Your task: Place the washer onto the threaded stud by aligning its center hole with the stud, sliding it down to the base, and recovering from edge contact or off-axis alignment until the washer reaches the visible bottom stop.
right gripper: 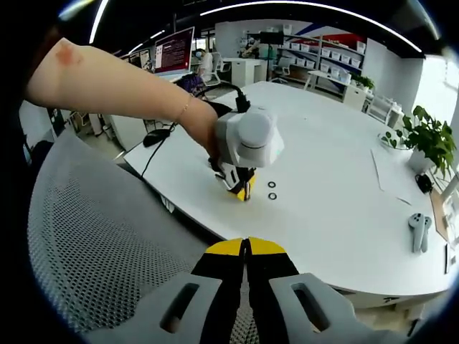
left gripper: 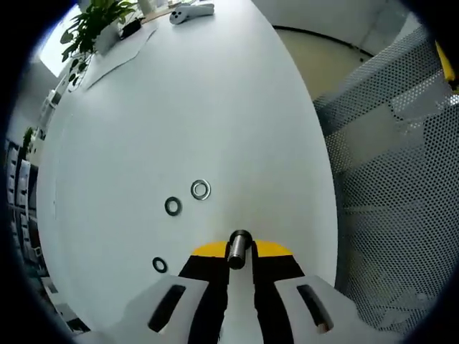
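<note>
- My left claw (left gripper: 239,269) is clamped on the stud (left gripper: 239,249), a dark threaded rod held between the yellow-tipped jaws and pointing out over the white table (left gripper: 215,107).
- Three washers lie flat on the table ahead of the stud: a bright one (left gripper: 200,189) farthest out, a darker one (left gripper: 173,206) just beside it, and a third (left gripper: 160,264) nearer my left jaw. None touches the stud.
- My right claw (right gripper: 247,247) is drawn together, yellow tips meeting with nothing between them, and it hangs back off the table over a mesh chair (right gripper: 93,244).
- From the right gripper view I see my left claw (right gripper: 242,188) at the table's near edge, jaws pointing down, my hand (right gripper: 203,129) around its grey body, and two washers (right gripper: 272,190) on the table just beside it.
- At the far end of the table stand a plant (left gripper: 93,25), a sheet of paper (left gripper: 118,57) and a white controller (left gripper: 190,12).
</note>
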Tool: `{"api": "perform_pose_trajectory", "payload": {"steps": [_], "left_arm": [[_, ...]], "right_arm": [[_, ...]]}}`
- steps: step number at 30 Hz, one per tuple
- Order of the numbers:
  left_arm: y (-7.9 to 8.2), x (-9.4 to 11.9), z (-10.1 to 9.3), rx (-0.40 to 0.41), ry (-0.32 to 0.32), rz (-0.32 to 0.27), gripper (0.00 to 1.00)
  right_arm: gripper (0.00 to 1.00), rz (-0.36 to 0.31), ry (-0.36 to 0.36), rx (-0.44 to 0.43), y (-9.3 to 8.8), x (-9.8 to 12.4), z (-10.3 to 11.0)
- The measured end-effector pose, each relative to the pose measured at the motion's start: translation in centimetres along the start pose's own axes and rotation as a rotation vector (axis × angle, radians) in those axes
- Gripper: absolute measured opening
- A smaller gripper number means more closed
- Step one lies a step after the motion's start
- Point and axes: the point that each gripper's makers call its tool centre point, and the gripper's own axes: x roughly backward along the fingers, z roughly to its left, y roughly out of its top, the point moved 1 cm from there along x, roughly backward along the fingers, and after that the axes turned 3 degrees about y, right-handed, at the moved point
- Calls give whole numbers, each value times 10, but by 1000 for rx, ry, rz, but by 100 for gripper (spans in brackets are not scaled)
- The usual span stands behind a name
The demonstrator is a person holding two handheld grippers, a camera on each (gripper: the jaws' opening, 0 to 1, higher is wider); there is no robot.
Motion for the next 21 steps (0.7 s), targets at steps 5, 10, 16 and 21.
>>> {"api": "perform_pose_trajectory", "payload": {"steps": [5,10,16,21], "left_arm": [[-4,6,1,29,10,-10,13],[-18,23,19,50,36,-48,25],[-35,43,47,116,72,-80,24],[-44,48,67,134,121,-70,23]], "right_arm": [[4,3,0,-1,0,0,0],[4,4,1,1,0,0,0],[4,4,1,3,0,0,0],[4,4,4,4,0,0,0]]}}
